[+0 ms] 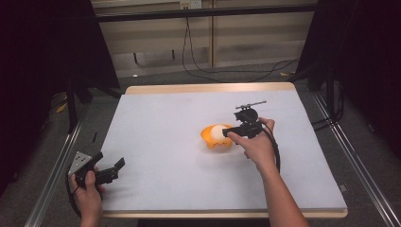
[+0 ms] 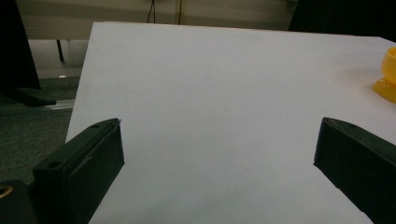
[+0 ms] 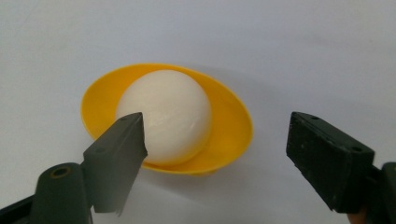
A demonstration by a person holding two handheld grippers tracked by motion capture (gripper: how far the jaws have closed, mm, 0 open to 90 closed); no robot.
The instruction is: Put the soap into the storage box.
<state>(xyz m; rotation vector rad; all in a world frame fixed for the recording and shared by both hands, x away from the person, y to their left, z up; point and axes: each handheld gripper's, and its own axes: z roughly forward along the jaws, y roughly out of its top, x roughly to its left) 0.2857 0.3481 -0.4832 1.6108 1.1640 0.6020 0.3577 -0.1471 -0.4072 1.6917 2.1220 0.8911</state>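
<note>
A white egg lies in a small yellow bowl right of the table's middle. Close up in the right gripper view, the egg rests inside the bowl just beyond the jaws. My right gripper is at the bowl's right side, and its jaws stand apart with nothing between the pads; the right gripper is open. At the table's front left corner my left gripper is held still. The left gripper is open and empty, with the bowl far off to its right.
The white table top has a wooden edge at the back and front. Metal rails run along the floor on both sides. Cables lie on the floor behind the table, and dark stands rise at the left and right.
</note>
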